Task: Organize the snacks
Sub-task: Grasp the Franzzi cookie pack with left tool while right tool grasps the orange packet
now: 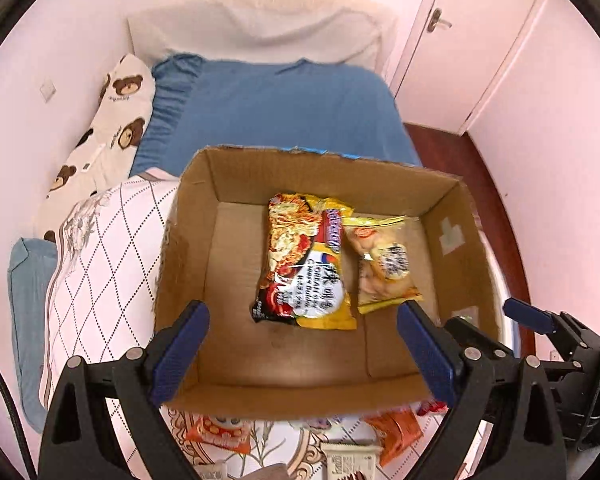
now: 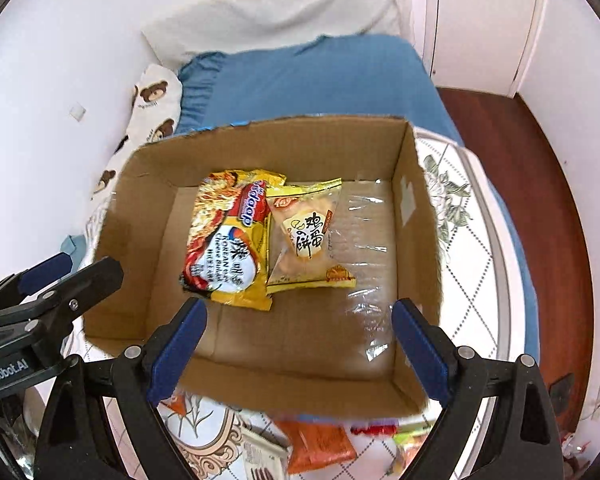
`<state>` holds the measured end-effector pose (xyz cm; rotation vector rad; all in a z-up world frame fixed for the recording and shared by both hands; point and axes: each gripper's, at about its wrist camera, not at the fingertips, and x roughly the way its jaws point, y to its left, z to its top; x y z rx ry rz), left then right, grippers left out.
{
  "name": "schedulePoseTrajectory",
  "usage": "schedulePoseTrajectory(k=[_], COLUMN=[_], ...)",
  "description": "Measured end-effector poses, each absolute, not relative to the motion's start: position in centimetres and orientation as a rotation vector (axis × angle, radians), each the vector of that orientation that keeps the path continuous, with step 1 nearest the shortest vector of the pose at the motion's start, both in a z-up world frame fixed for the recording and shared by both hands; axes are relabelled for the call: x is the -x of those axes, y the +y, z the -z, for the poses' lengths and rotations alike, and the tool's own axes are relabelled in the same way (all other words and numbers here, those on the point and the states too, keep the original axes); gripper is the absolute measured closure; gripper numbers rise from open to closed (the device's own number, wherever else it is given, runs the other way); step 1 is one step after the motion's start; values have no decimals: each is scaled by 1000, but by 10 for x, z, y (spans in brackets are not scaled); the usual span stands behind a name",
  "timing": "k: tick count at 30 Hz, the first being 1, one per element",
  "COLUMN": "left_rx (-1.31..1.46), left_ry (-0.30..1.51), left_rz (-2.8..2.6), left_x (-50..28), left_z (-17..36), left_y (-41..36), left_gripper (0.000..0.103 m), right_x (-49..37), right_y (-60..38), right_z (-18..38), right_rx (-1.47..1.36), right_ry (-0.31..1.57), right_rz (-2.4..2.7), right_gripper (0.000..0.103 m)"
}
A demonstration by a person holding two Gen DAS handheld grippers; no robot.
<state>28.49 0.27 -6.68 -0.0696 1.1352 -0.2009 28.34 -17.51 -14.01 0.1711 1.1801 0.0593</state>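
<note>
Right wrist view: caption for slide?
Open right gripper above cardboard box holding noodle pack and egg-cake pack.

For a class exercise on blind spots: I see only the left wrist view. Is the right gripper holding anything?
Observer: No. The right gripper is open and empty, over the box.
Operator: Is the floor right of the small packet bare cardboard?
Observer: No. Shiny clear tape covers it beside the small packet.
Operator: Any snacks outside the box that I miss?
Observer: A blurred green packet lies right of the orange packet, below the box's near wall.
</note>
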Motion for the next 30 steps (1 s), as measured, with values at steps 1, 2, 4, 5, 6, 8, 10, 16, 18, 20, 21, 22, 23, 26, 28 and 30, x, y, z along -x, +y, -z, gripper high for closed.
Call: schedulePoseTrajectory(k=[1, 2, 4, 5, 6, 8, 10, 16, 18, 20, 21, 22, 23, 26, 28, 30], left_rx=[67, 66, 64, 62, 59, 60, 59, 71, 84, 85, 89, 91, 89, 112, 144, 154], left_ry=[1123, 1115, 1098, 1087, 1077, 1069, 1069, 1224, 1361, 1490, 1534, 1593, 1630, 1687, 1693, 1667], left_rz=[202, 205, 211, 213, 214, 216, 204, 175, 203, 228, 246, 251, 252, 245, 229, 211], left_x=[-279, -273, -260, -252, -245, -229, -213, -156, -144, -136, -134, -132, -130, -134, -138, -140], left_z=[62, 57, 48, 43, 39, 34, 35, 101, 151, 198, 215, 237, 253, 286, 295, 291], left_y=[3, 3, 3, 4, 4, 4, 6, 3, -9, -26, -32, -41, -47, -57, -56, -51], left_gripper=[7, 7, 7, 7, 7, 7, 7, 7, 7, 7, 7, 7, 8, 17, 34, 49], right_x=[-278, -269, -256, -248, -241, -226, -207, -154, -142, -135, -130, -129, -126, -123, -126, -132], right_y=[-175, -175, -174, -175, -174, -174, -176, -208, -223, -232, -236, -239, -242, -245, -241, -233], right_z=[136, 131, 124, 120, 118, 117, 120, 172, 204, 225, 237, 243, 251, 263, 266, 269], right_rx=[-177, -183, -195, -204, -215, -240, -250, -279, -334, -363, -368, -375, -392, -400, -382, -361], right_ry=[1169, 1150, 1129, 1122, 1117, 1115, 1120, 1227, 1303, 1340, 1361, 1369, 1379, 1388, 1389, 1388], right_rz=[-58, -57, -64, -67, -72, -93, -99, -60, -67, -77, -81, -83, -96, -130, -159, -196], right_gripper=[7, 7, 7, 7, 8, 8, 8, 27, 34, 35, 35, 34, 34, 34, 34, 34])
